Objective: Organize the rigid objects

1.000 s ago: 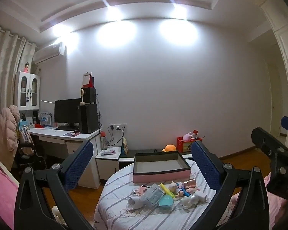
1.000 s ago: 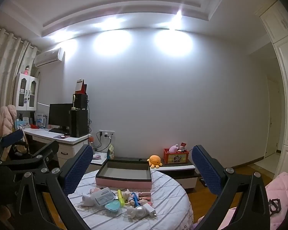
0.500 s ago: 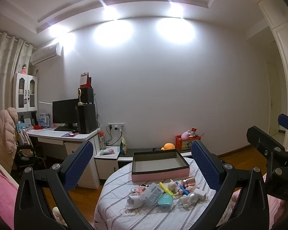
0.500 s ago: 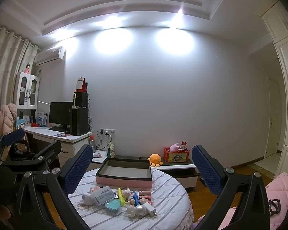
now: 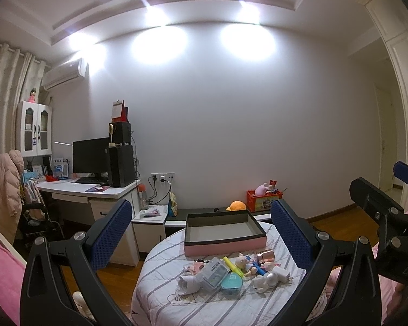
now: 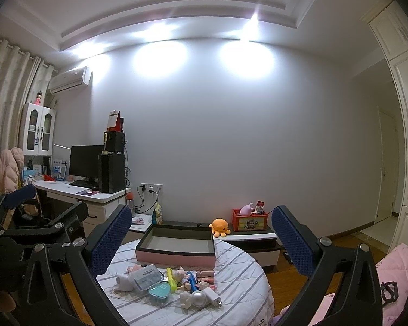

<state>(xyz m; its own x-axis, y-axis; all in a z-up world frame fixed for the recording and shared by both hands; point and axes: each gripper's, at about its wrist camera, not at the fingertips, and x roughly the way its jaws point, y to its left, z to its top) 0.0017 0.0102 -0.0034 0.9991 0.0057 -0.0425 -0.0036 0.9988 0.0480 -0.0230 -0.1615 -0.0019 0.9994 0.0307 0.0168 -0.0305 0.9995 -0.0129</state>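
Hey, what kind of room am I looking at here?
Probably a bedroom or study at home: a desk with a computer monitor, a wall air conditioner, and an orange plush toy by the wall.

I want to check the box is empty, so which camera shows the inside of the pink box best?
The left wrist view: the pink box sits nearly square-on between the open left gripper fingers, its grey floor bare. The right wrist view shows the same box at an angle, floor also visible, slightly smaller.

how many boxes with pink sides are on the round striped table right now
1. The shallow, open pink-sided box with a dark rim sits at the table's far edge, behind the pile of small items. Nothing else box-like and pink shows.
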